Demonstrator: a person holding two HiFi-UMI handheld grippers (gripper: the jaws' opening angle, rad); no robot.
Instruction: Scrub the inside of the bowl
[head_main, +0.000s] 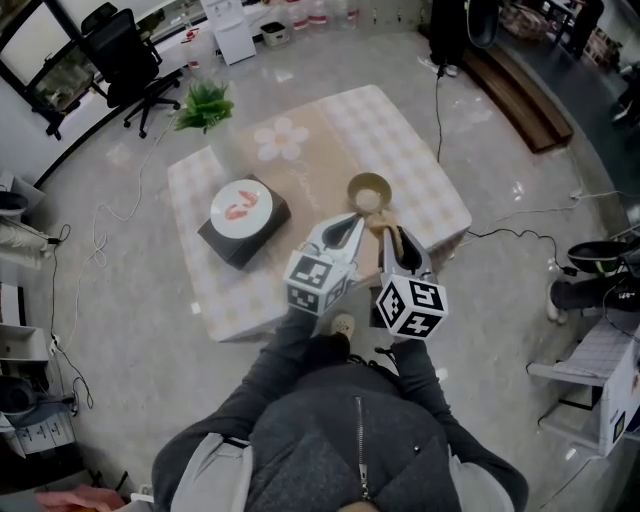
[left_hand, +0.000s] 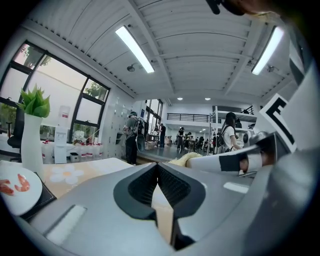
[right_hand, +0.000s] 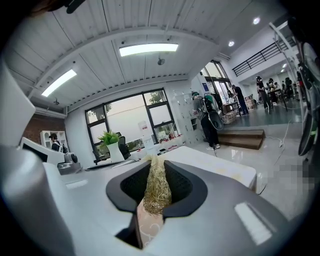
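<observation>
Right claw, clamped on the scrubber, should dip into the bowl just ahead while the shut, empty left claw steadies it

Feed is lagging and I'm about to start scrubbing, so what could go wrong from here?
1. The bowl stands loose on the table. The left gripper is shut and empty, so nothing grips the bowl and scrubbing may push it around.
2. The right gripper only pinches the fibrous scrubber; under pressure it may twist or slip out.
</observation>
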